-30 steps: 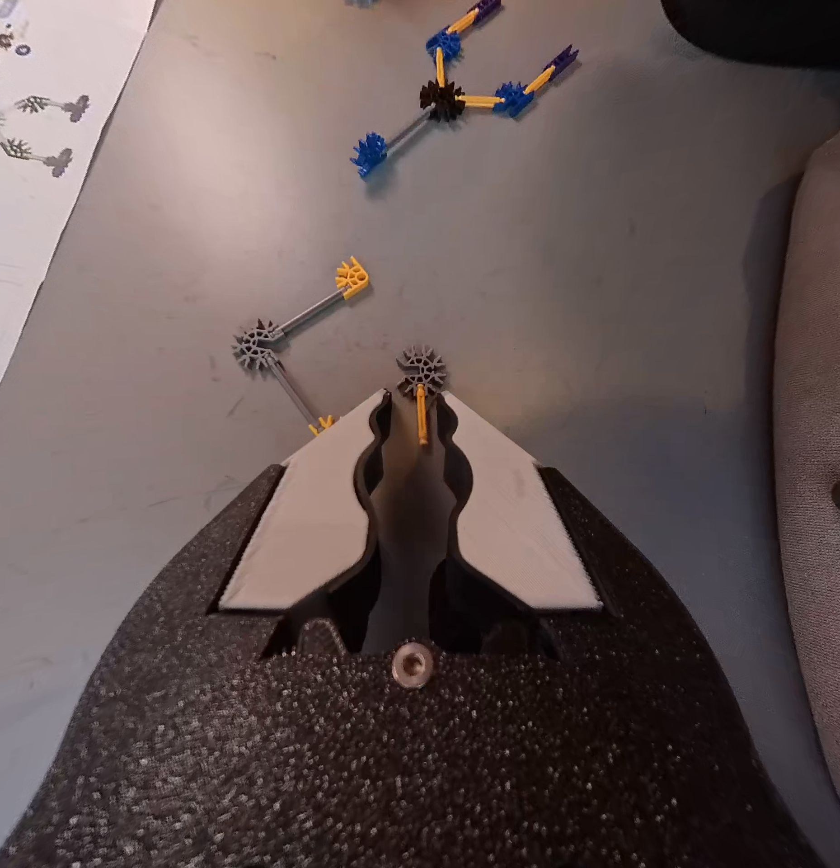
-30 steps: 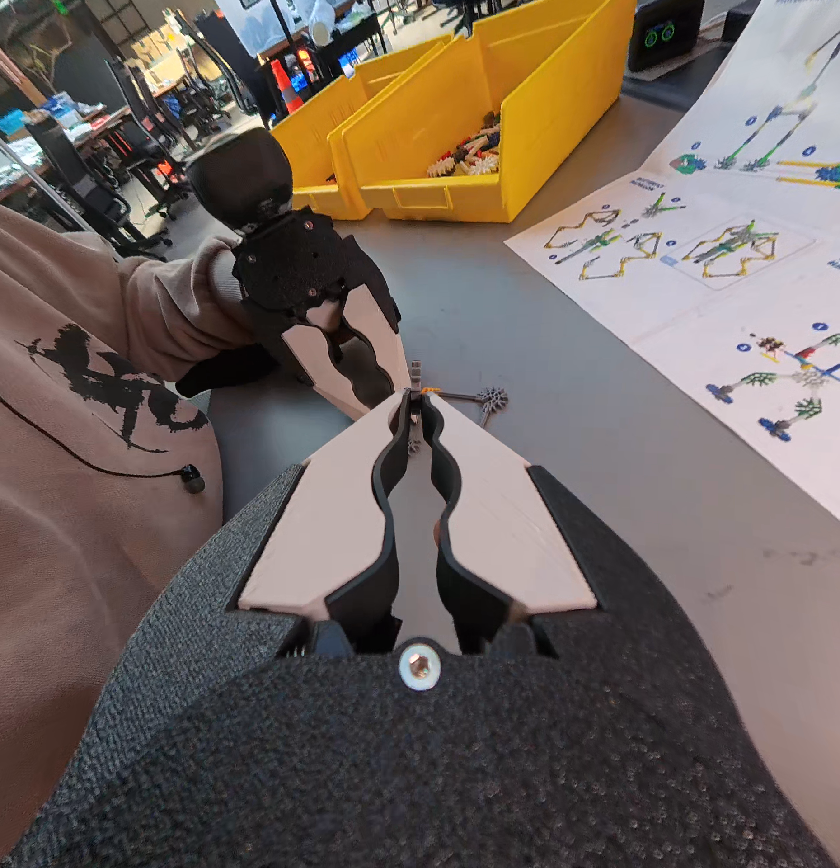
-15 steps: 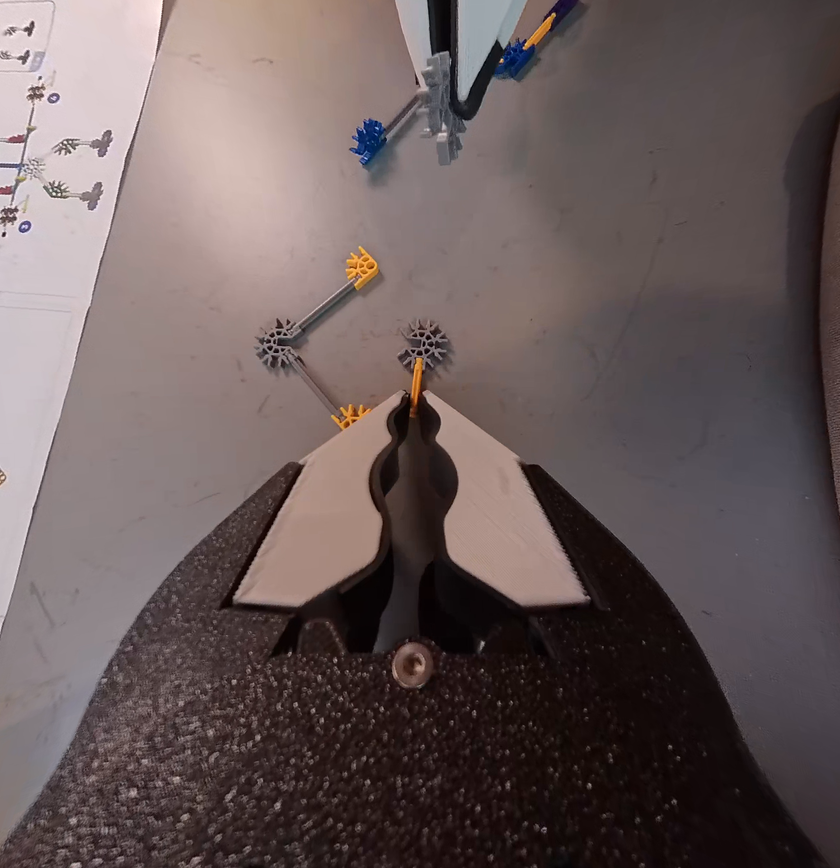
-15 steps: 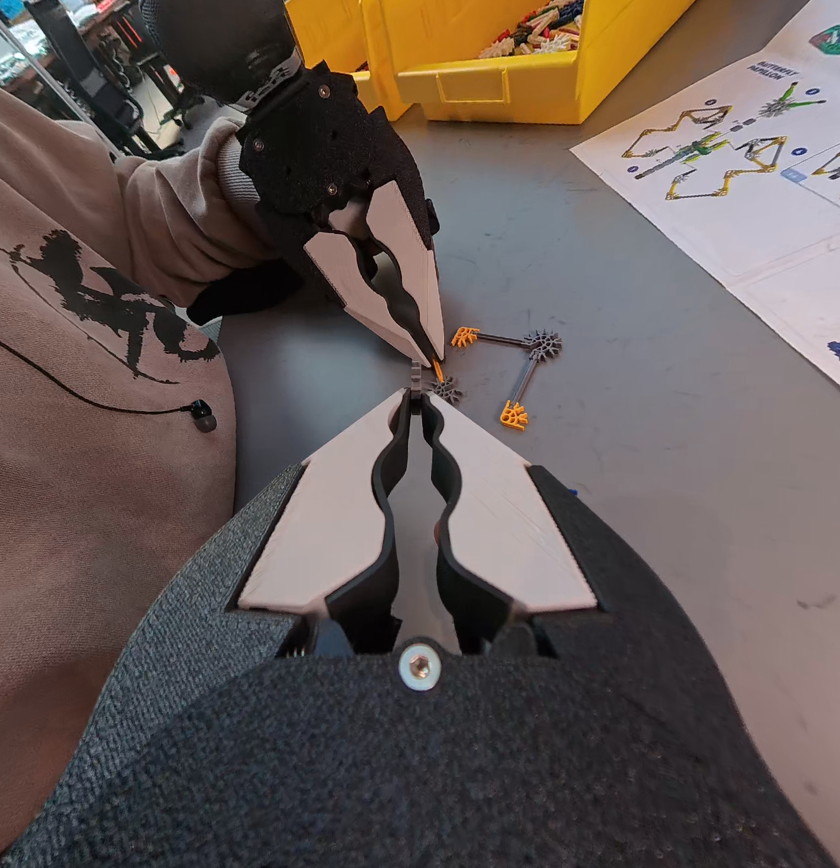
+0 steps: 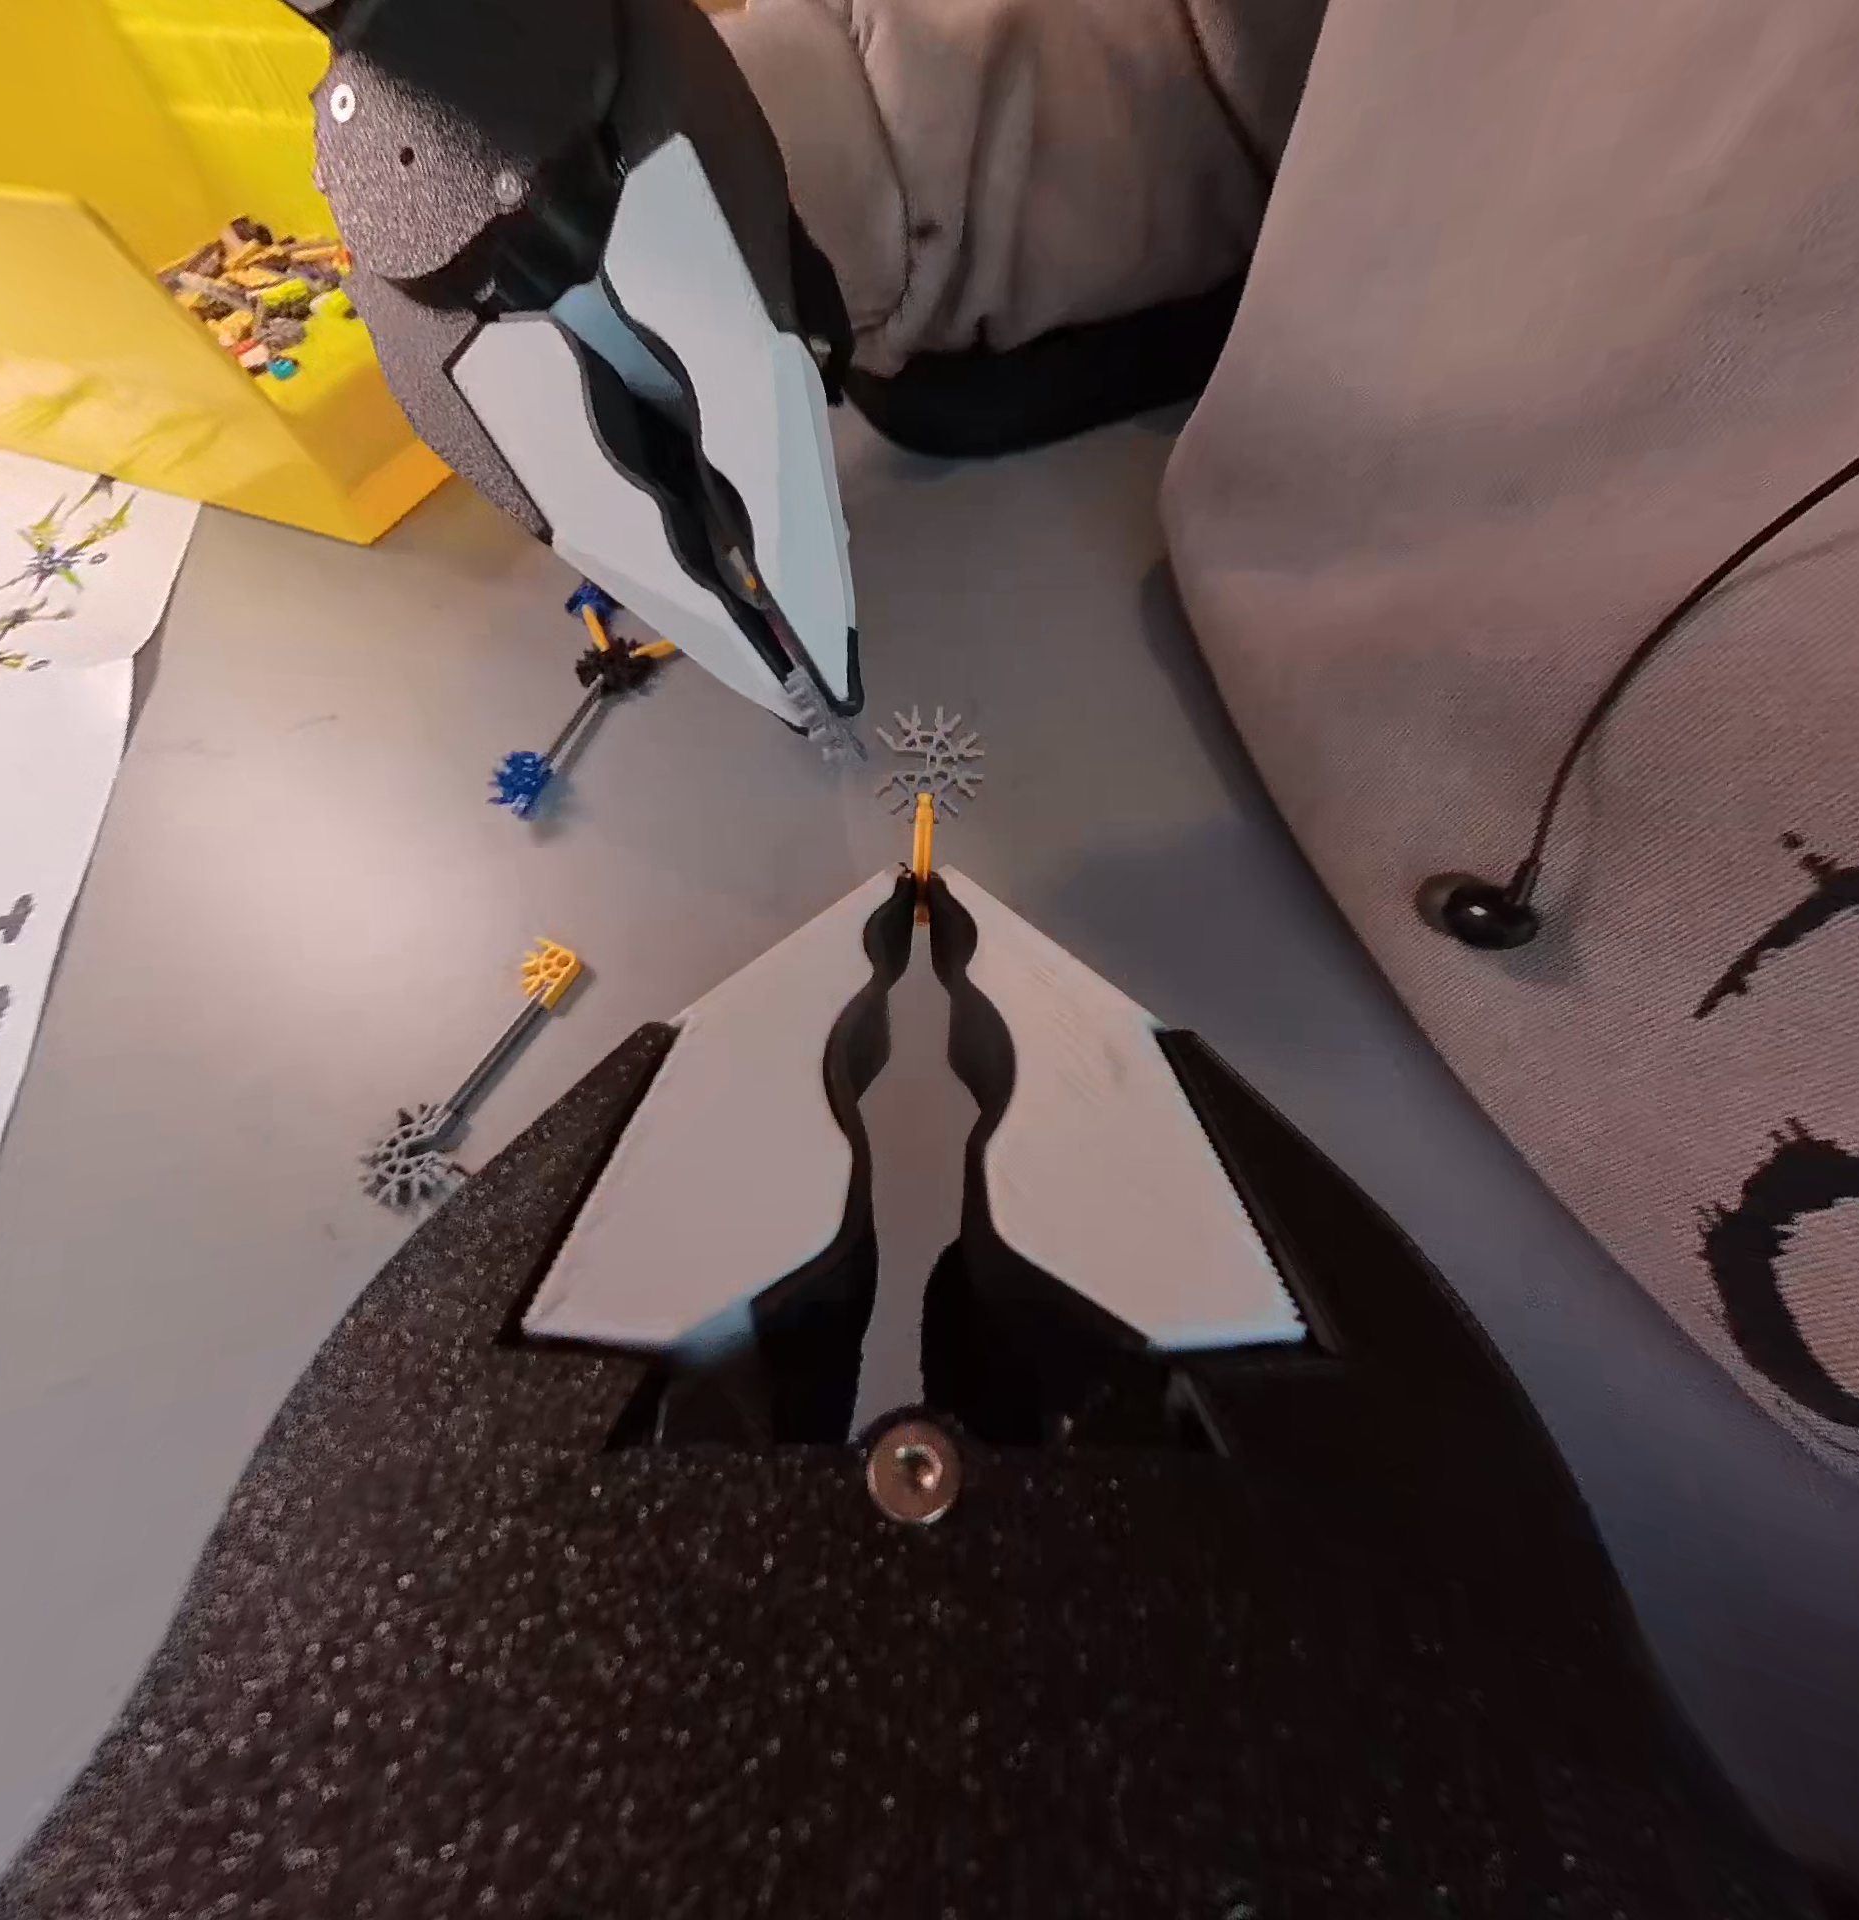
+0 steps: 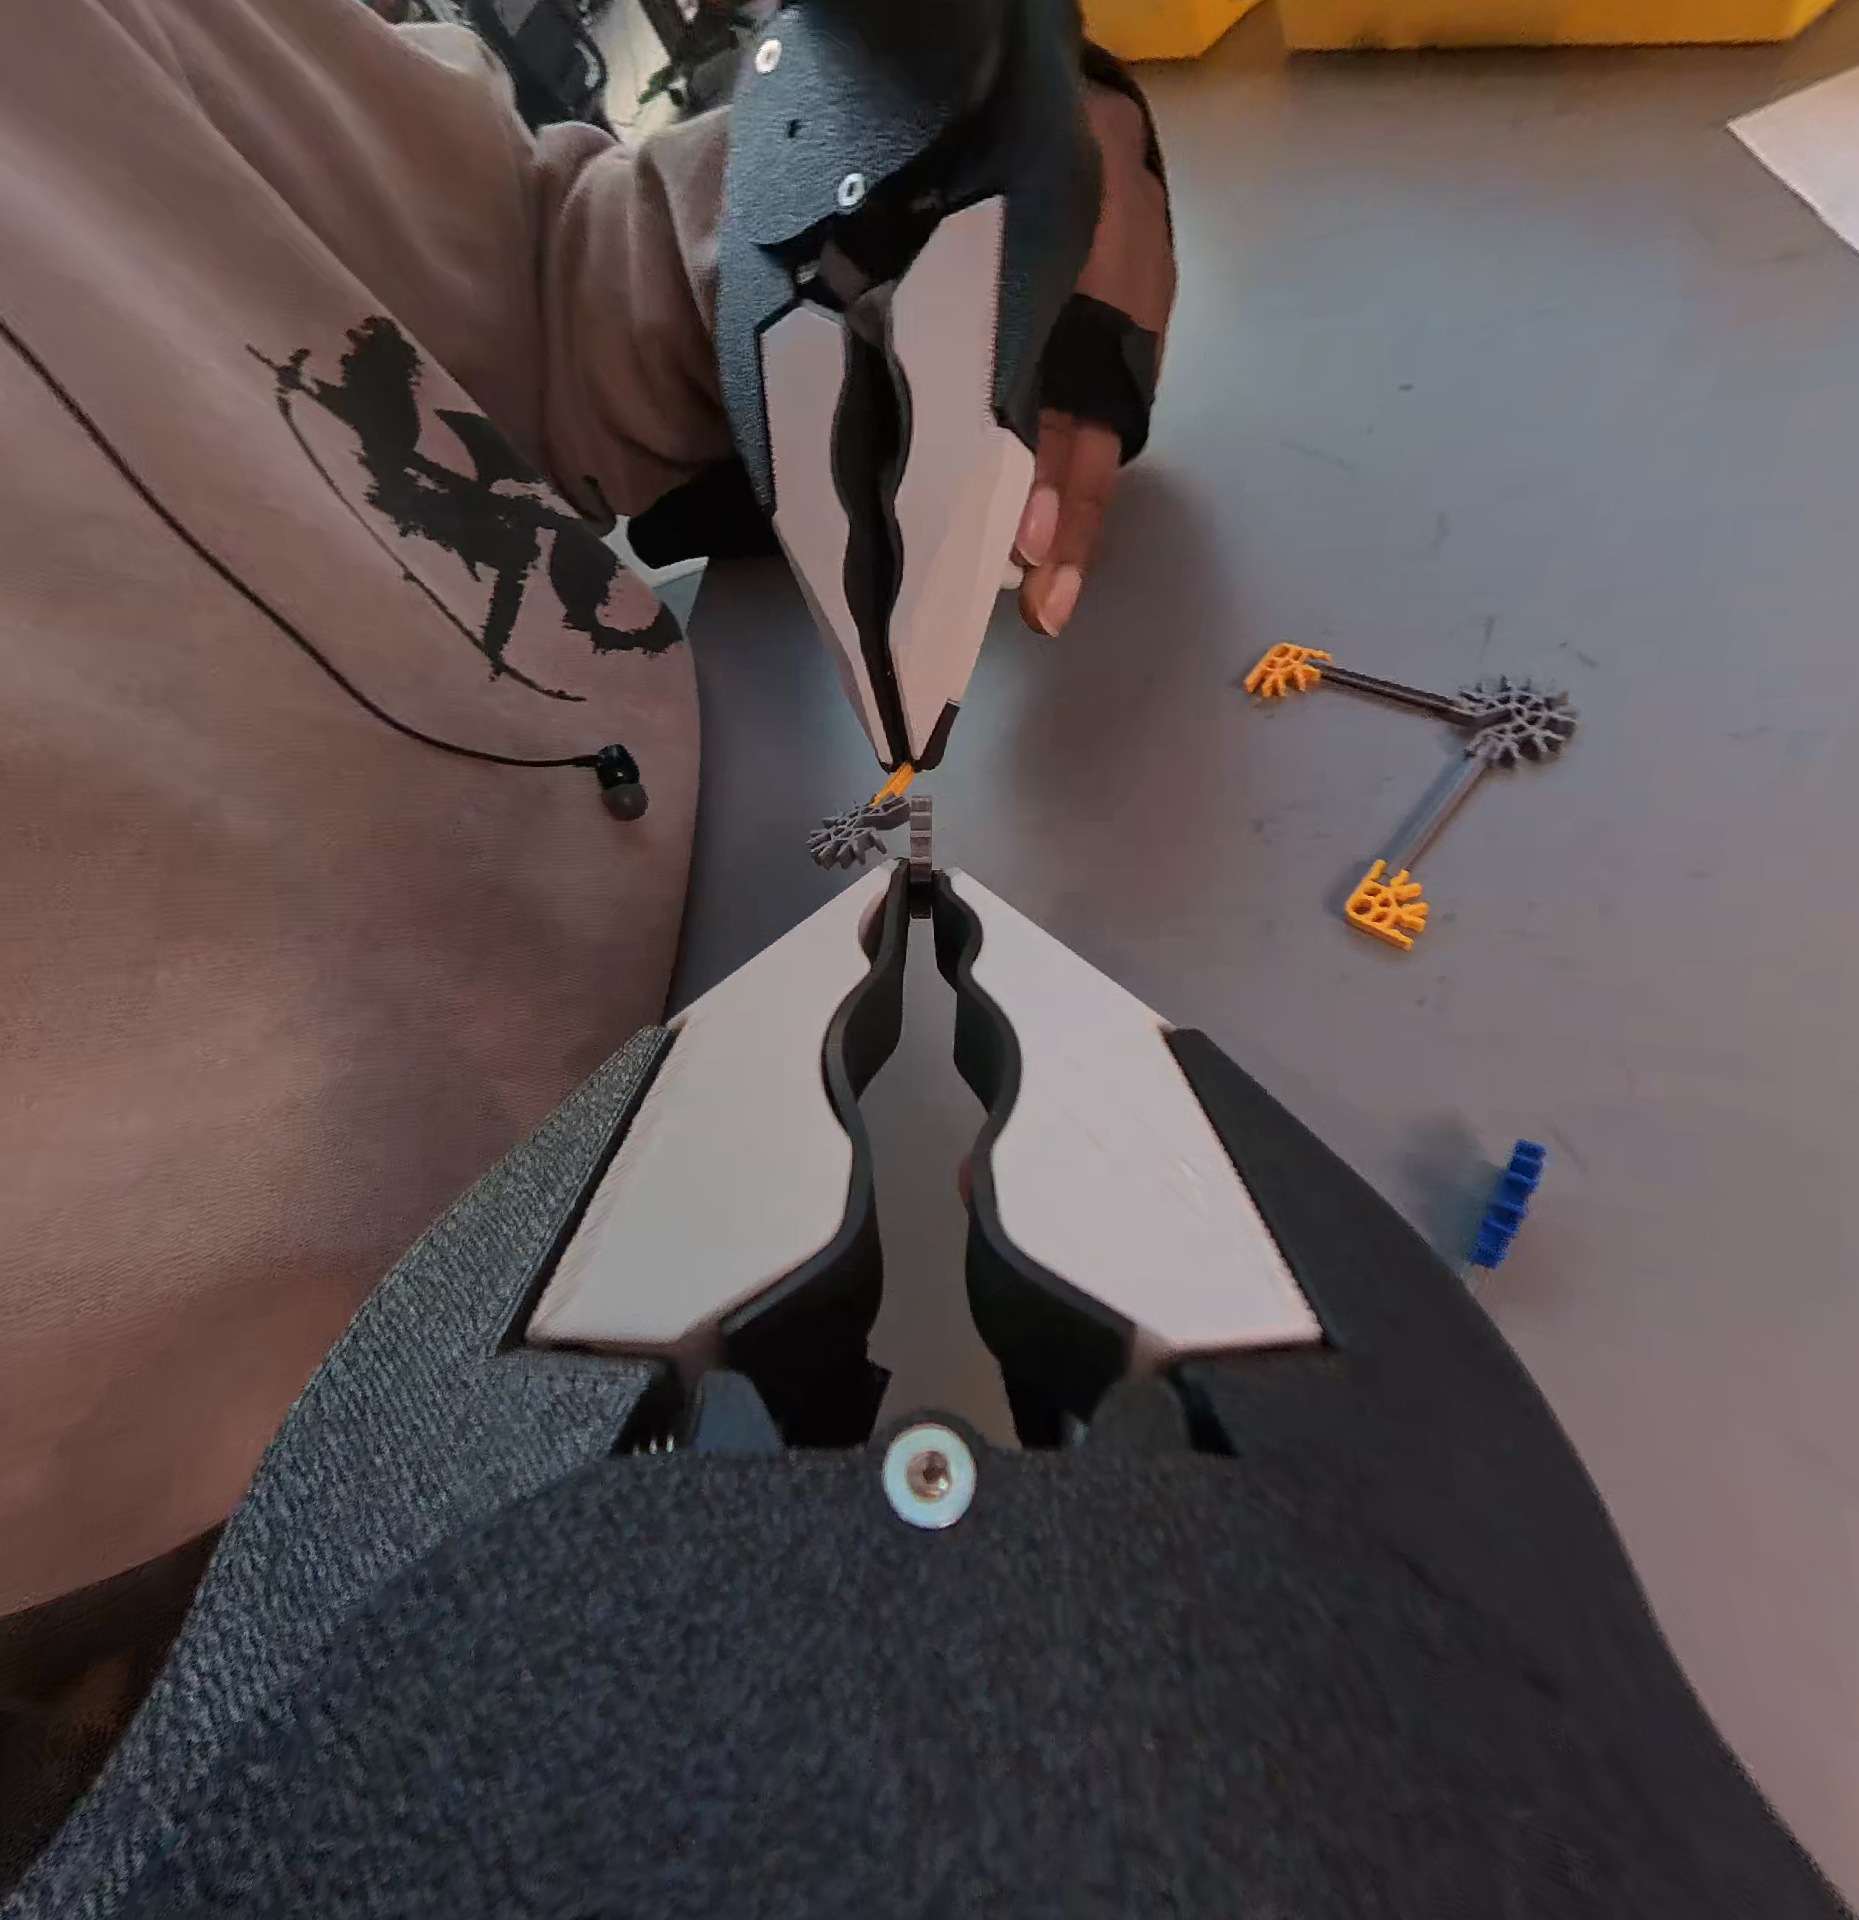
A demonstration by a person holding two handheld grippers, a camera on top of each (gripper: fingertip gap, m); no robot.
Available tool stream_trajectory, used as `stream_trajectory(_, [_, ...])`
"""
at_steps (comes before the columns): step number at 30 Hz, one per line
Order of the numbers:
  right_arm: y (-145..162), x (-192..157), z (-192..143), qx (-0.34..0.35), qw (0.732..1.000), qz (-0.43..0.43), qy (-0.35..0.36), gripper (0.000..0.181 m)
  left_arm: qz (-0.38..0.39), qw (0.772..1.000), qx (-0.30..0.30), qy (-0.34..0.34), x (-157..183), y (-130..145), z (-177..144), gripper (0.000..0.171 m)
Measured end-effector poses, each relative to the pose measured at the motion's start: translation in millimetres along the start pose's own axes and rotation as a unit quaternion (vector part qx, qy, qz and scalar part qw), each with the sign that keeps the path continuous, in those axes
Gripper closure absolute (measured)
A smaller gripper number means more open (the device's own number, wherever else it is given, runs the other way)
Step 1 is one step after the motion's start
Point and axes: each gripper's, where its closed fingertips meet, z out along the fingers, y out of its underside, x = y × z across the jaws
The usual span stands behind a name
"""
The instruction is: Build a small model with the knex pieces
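My left gripper (image 5: pixel 920 881) is shut on a short yellow rod (image 5: pixel 922 840) that carries a grey snowflake connector (image 5: pixel 930 767) at its far end, held just above the grey table. My right gripper (image 6: pixel 917 878) is shut on a small grey connector (image 6: pixel 921 829), seen edge-on. In the right wrist view the left gripper (image 6: pixel 912 764) comes down from above with the yellow rod (image 6: pixel 894 784) and snowflake connector (image 6: pixel 850 831), right next to my grey connector. In the left wrist view the right gripper (image 5: pixel 837 727) holds its grey connector (image 5: pixel 840 743) just left of the snowflake.
A V of two grey rods with a grey snowflake hub (image 6: pixel 1517 719) and yellow end connectors lies on the table (image 6: pixel 1527 416). A blue, black and yellow assembly (image 5: pixel 592 686) lies farther off. A yellow parts bin (image 5: pixel 125 343), an instruction sheet (image 5: pixel 31 790) and a person's beige sweatshirt (image 5: pixel 1527 520) border the space. One gripper's finger ends stand about 4 cm off the other's.
The left gripper closed on the yellow rod and lifted it with its snowflake connector, swinging toward the person. The right gripper brought its grey connector in close to the snowflake.
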Motion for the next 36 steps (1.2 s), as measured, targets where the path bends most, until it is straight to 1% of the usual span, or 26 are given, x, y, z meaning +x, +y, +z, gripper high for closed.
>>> stream_trajectory(4, [-10.0, -23.1, -3.5, 0.036, 0.997, -0.013, -0.066, 0.179, -0.052, 0.993, 0.084, 0.059, 9.2, -24.7, -7.8, 0.169])
stream_trajectory(6, [-16.7, -34.3, -5.7, 0.057, 0.993, -0.016, -0.101, 0.179, -0.067, 0.988, 0.108, 0.085, 13.2, -32.8, -9.0, 0.170])
stream_trajectory(9, [-24.9, -48.7, -6.8, 0.082, 0.985, -0.012, -0.152, 0.179, -0.079, 0.980, 0.132, 0.125, 21.1, -41.7, -8.8, 0.169])
stream_trajectory(12, [-25.6, -58.0, -5.3, 0.086, 0.977, 0.003, -0.194, 0.180, -0.087, 0.973, 0.151, 0.148, 25.5, -49.3, -10.9, 0.169])
stream_trajectory(16, [-25.9, -65.2, -1.5, 0.083, 0.972, 0.015, -0.221, 0.179, -0.097, 0.970, 0.149, 0.167, 30.6, -50.1, -10.9, 0.169])
stream_trajectory(20, [-21.5, -66.7, 1.8, 0.068, 0.971, 0.022, -0.227, 0.179, -0.130, 0.965, 0.136, 0.182, 30.8, -47.7, -8.8, 0.169])
stream_trajectory(22, [-18.4, -63.9, 3.8, 0.058, 0.974, 0.025, -0.219, 0.179, -0.161, 0.961, 0.123, 0.189, 28.8, -44.4, -7.1, 0.169])
stream_trajectory(27, [-18.1, -53.2, 3.1, 0.061, 0.976, 0.055, -0.203, 0.180, -0.240, 0.945, 0.121, 0.187, 15.8, -40.9, -7.8, 0.167])
stream_trajectory(30, [-24.1, -47.4, -1.3, 0.084, 0.973, 0.076, -0.203, 0.179, -0.272, 0.936, 0.136, 0.177, 6.9, -42.4, -9.7, 0.166])
stream_trajectory(34, [-31.0, -40.9, -5.6, 0.109, 0.968, 0.099, -0.201, 0.180, -0.288, 0.929, 0.166, 0.165, -1.3, -48.7, -15.0, 0.167])
stream_trajectory(36, [-31.9, -40.5, -5.8, 0.113, 0.966, 0.107, -0.205, 0.179, -0.287, 0.925, 0.182, 0.169, -0.5, -54.7, -18.4, 0.171])
